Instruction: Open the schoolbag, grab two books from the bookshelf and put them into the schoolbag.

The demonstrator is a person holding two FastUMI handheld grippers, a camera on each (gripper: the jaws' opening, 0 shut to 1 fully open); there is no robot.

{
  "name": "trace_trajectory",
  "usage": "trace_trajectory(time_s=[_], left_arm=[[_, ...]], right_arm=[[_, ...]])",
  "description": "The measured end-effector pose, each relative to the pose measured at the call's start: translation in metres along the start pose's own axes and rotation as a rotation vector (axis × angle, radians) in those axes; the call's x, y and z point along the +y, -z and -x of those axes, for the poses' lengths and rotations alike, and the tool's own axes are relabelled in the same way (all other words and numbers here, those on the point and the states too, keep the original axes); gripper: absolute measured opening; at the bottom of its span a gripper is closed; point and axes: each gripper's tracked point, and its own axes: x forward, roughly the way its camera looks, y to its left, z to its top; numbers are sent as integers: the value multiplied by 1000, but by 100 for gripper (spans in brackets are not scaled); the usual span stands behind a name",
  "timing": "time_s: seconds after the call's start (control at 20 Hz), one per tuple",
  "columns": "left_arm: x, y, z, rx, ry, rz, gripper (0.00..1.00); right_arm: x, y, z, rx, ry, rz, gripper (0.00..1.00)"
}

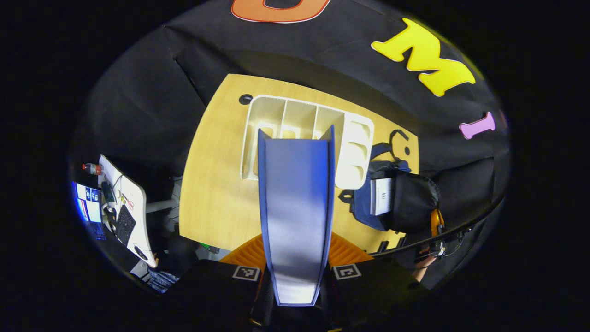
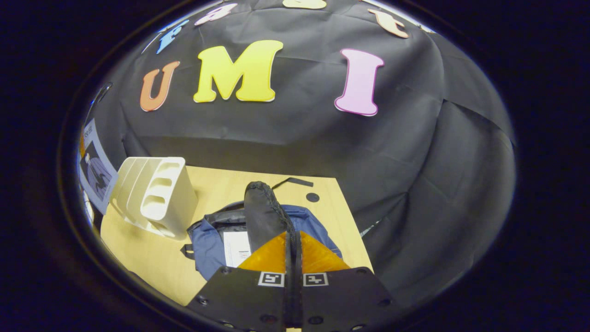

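**Second book aloft, bag flap pinched open**

Your left gripper (image 1: 295,276) is clenched on a blue book (image 1: 295,203), both fingers pressing its sides near the lower end. You hold it spine-up and lengthwise along the fingers, high above the table (image 1: 212,184), likely so it can travel edge-first toward the bag mouth.

Your right gripper (image 2: 292,272) is closed tight on the dark flap (image 2: 262,216) of the schoolbag (image 2: 207,244), lifting it upright. My read: you are keeping the opening spread so the book can drop in without snagging.

Outward from there: the schoolbag lies on the table's right side in the left gripper view, just beside the white bookshelf (image 1: 309,120). A white-covered book (image 1: 381,196) already sits in the open mouth, so one of two looks done. The shelf's slots look bare from above.

Hard to make out:
- The blue book hides the near part of the shelf and the table below it.
- The raised flap and your right fingers cover much of the bag's interior; its depth is unclear.
- How far the white book is seated can't be told.
- Left of the table, a side desk with clutter is too small to read.
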Motion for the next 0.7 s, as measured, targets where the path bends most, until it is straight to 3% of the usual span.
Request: trace_trajectory(time_s=[0.25,0.7], left_arm=[[-49,14,-12,-12,226,16,44],[-121,24,-80,-27,550,20,44]], right_arm=[[2,-1,1,-3,0,6,0],[-11,2,0,-1,22,-12,0]])
